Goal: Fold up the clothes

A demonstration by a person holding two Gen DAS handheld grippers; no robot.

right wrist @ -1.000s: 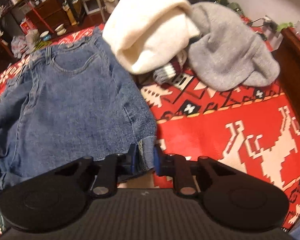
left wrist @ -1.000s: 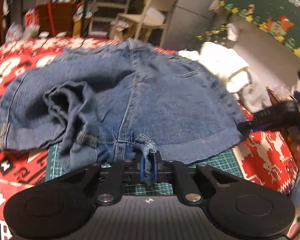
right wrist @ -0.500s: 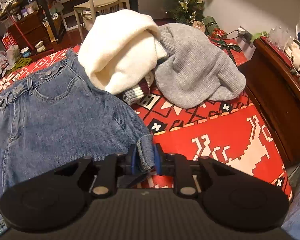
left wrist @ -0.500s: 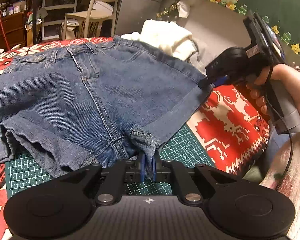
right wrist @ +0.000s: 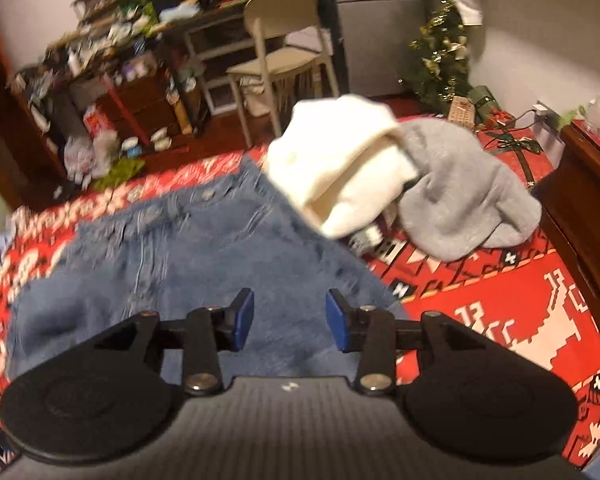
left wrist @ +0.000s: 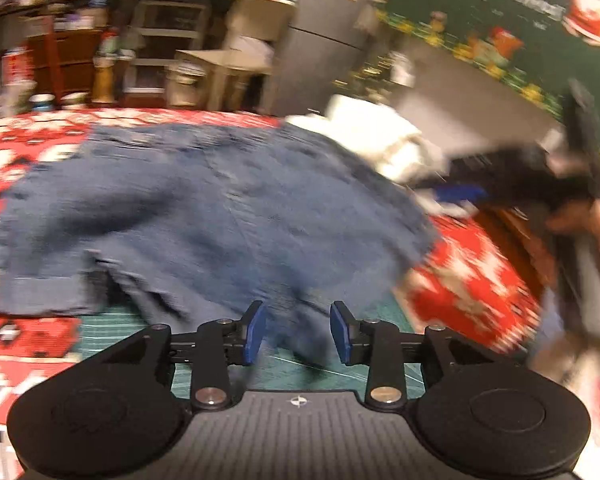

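The denim shorts (right wrist: pixel 188 264) lie spread flat on the red patterned cloth (right wrist: pixel 500 304), partly over a green cutting mat (left wrist: pixel 112 326). The left gripper (left wrist: pixel 298 332) is spread, holding nothing. The right gripper (right wrist: pixel 290 320) is likewise spread above the shorts. A white sweater (right wrist: pixel 340 168) and grey sweater (right wrist: pixel 460 200) lie just beside the shorts.

A lived-in home room at Christmas: small decorated tree (right wrist: pixel 440 56), Santa banner (left wrist: pixel 540 12), beige chair (right wrist: pixel 280 52), cluttered shelves (right wrist: pixel 112 56), red patterned cloth (right wrist: pixel 500 300) under laundry
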